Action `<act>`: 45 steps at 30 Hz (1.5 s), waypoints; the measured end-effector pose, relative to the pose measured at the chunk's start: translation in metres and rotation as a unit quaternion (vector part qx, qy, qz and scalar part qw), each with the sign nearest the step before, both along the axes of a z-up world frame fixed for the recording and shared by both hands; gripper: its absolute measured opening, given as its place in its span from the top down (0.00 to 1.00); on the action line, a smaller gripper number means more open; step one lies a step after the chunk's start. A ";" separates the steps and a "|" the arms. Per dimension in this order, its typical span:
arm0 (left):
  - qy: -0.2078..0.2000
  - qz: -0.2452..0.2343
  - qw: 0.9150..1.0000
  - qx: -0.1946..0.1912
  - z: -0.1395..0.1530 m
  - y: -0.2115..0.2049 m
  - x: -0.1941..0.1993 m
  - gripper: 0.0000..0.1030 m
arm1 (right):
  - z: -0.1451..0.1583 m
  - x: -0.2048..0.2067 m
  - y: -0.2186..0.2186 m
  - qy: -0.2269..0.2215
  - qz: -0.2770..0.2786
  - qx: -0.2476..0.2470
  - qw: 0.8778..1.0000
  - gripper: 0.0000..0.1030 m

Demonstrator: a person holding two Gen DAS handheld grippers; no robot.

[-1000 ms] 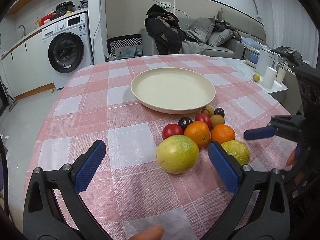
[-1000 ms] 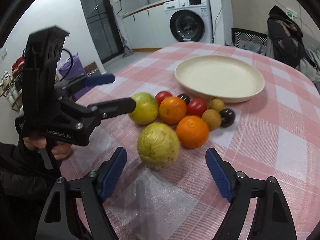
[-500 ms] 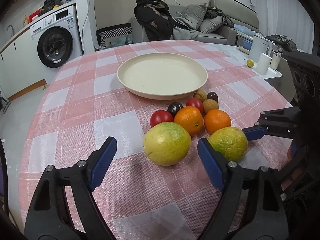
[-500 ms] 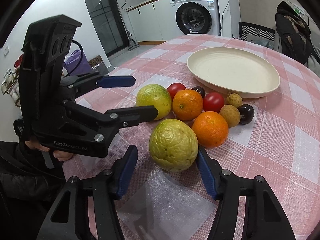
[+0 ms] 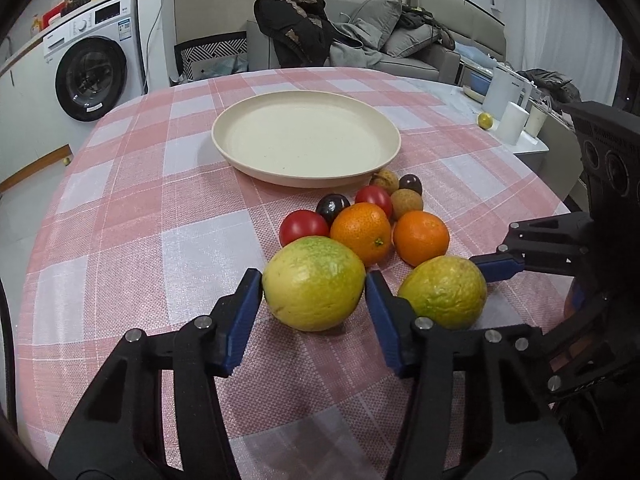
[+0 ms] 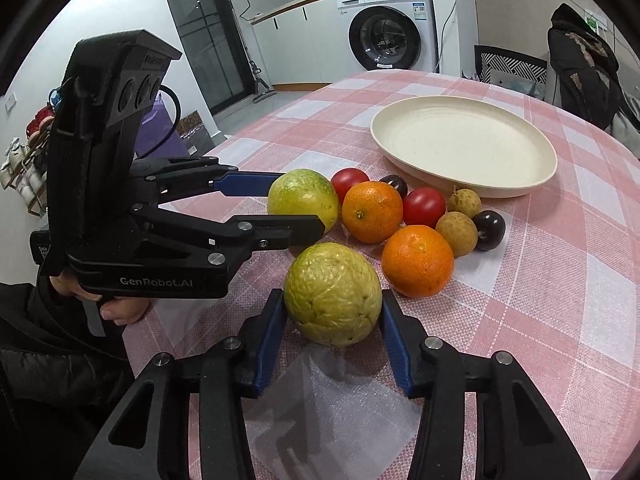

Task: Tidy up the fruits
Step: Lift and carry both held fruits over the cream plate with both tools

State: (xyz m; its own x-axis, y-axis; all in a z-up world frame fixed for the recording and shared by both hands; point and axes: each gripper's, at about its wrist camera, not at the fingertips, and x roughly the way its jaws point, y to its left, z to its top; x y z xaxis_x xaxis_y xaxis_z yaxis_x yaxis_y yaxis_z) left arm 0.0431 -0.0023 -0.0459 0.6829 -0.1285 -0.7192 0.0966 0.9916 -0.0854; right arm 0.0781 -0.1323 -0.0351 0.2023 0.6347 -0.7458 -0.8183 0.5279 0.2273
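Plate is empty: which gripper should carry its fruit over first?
Left, narrowly. Both grippers, left and right, are shut on a green-yellow fruit. The left's fruit lies nearer the plate, with open cloth beside the oranges; the right's fruit sits further back.

"genrobot.ai" on left gripper (image 6: 298,204) body
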 end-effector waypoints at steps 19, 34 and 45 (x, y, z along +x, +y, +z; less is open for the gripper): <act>-0.076 0.016 0.997 -0.006 0.035 0.002 -0.015 0.51 | 0.043 0.035 -0.026 -0.068 -0.073 0.075 0.992 0.54; -0.119 0.030 0.992 0.002 0.065 -0.003 0.012 0.51 | 0.064 0.078 -0.027 -0.090 -0.109 0.101 0.985 0.54; -0.124 0.041 0.991 -0.001 0.072 -0.002 0.047 0.51 | 0.061 0.100 -0.016 -0.087 -0.123 0.098 0.984 0.54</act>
